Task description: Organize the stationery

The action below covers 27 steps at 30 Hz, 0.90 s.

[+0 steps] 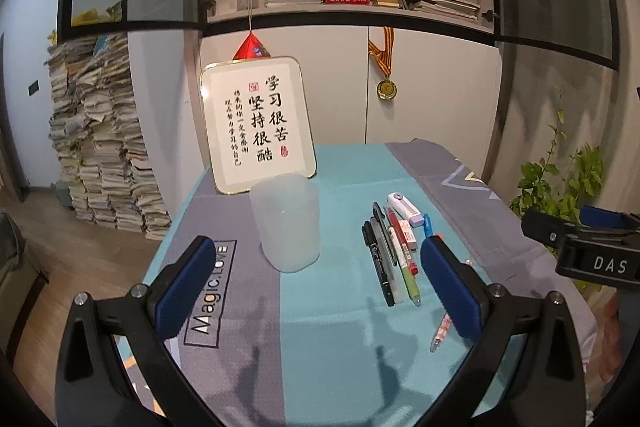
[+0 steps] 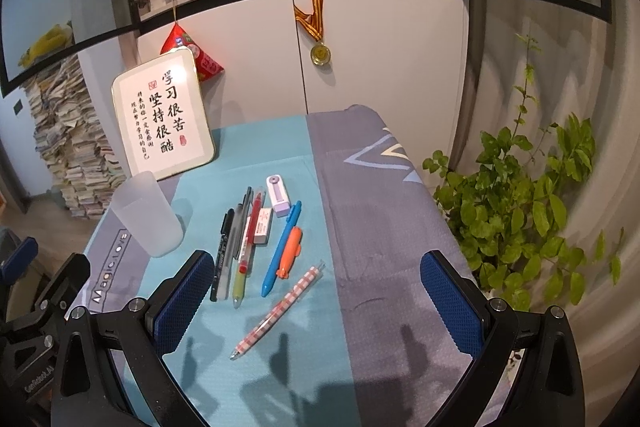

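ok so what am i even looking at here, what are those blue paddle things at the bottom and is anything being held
Those blue paddles are the fingers of two handheld grippers; a person carries one in each hand. Each picture comes from a camera mounted on a gripper, looking forward between its fingers. The left gripper faces a frosted plastic cup; the right gripper looks over loose stationery: a plaid pen, a blue pen, an orange pen, an eraser and a correction tape. All lie on a teal and grey tablecloth. Both grippers are open and hold nothing.

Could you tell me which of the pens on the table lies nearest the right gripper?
The pink checked pen: it lies apart from the others, diagonally, closest to the open right gripper.
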Each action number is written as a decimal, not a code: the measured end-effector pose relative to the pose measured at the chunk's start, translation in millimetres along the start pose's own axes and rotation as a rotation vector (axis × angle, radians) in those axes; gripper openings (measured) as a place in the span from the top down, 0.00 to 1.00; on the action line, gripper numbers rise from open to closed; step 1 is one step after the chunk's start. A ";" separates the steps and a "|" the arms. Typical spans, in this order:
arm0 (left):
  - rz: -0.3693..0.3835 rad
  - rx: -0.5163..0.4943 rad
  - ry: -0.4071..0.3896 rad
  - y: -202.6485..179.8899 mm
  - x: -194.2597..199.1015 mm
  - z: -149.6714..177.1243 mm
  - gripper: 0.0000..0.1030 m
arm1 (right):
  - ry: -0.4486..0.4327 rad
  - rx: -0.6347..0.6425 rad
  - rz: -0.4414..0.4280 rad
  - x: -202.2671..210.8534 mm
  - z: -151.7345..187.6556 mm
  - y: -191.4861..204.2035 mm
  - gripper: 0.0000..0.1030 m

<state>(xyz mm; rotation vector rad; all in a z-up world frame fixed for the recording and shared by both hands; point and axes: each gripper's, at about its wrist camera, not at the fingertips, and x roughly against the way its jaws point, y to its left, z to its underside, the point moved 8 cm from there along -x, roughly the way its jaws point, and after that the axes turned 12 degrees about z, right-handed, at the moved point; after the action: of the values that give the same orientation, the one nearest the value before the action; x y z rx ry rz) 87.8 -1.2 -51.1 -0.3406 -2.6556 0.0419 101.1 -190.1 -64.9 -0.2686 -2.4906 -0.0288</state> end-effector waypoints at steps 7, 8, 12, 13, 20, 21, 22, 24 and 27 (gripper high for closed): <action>0.004 0.000 0.005 0.3 -4.2 1.0 0.01 | 0.030 -0.002 0.017 -8.6 2.5 0.4 0.00; 0.004 -0.002 0.008 0.2 -5.5 1.6 0.01 | 0.033 -0.001 0.018 -9.6 3.1 0.8 0.00; 0.003 -0.002 0.027 1.3 -11.0 5.4 0.01 | 0.048 0.008 0.025 -14.7 5.1 2.6 0.00; 0.004 0.000 0.031 1.8 -12.7 6.6 0.01 | 0.053 0.010 0.026 -16.5 6.0 3.1 0.00; 0.016 0.012 0.063 5.2 -24.8 11.7 0.01 | 0.081 0.017 0.027 -28.9 8.5 6.3 0.03; 0.017 0.015 0.067 5.8 -26.4 12.7 0.01 | 0.084 0.017 0.028 -30.8 8.8 6.5 0.05; 0.019 0.018 0.074 6.6 -28.5 13.4 0.01 | 0.095 0.017 0.030 -34.4 10.1 6.6 0.06; 0.020 0.023 0.087 7.9 -33.0 16.0 0.01 | 0.112 0.016 0.032 -39.6 12.0 6.9 0.10; 0.023 0.027 0.104 9.2 -38.8 18.9 0.01 | 0.142 0.013 0.026 -48.3 15.8 7.5 0.21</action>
<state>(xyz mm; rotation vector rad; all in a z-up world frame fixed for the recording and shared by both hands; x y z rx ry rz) 115.1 -1.2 -85.8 -0.3550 -2.5458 0.0657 131.2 -190.4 -106.5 -0.2834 -2.3458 -0.0207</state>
